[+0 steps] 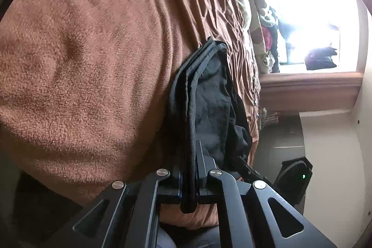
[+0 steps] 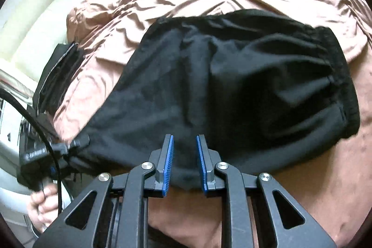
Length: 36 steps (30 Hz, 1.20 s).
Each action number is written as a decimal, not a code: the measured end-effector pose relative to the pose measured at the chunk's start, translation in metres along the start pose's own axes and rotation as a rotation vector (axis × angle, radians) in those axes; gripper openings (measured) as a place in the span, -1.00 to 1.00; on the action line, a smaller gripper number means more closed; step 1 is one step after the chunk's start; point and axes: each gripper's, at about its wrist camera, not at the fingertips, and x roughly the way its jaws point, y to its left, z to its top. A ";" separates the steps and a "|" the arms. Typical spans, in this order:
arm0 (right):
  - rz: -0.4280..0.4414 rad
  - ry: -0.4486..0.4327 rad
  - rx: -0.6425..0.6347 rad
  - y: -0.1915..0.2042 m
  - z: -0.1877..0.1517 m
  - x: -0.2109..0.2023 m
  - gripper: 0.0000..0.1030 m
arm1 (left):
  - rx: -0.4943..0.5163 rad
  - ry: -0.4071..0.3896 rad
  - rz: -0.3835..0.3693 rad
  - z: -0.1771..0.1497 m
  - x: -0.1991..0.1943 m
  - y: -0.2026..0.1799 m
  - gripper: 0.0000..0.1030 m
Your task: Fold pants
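We see the black pants (image 2: 220,85) lying across the middle of the frame on a brown blanket (image 2: 337,166). Our left gripper (image 1: 189,178) is clamped on their edge; our right gripper (image 2: 184,164) stands narrowly apart, pads over the hem without pinching.

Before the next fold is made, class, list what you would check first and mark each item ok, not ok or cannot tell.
1. Left gripper has the black pants clamped between its fingers: ok.
2. Right gripper has cloth between its fingers: ok, the near edge sits in the gap.
3. Right fingers pressing on that cloth: cannot tell.
4. Pants lie flat on the brown blanket: not ok, bunched near the waistband.
5. Black cable clear of the pants: ok.
6. Both layers lined up at the edges: cannot tell.
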 end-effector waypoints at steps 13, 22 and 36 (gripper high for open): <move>-0.087 0.053 0.059 -0.015 0.065 0.071 -0.67 | -0.075 -0.018 0.026 -0.008 -0.004 0.010 -0.87; -0.155 0.055 0.042 -0.020 0.106 0.096 -0.67 | -0.099 -0.016 0.050 -0.015 -0.007 0.018 -0.87; -0.192 0.039 0.055 -0.027 0.143 0.106 -0.68 | -0.094 -0.017 0.065 -0.021 -0.012 0.023 -0.87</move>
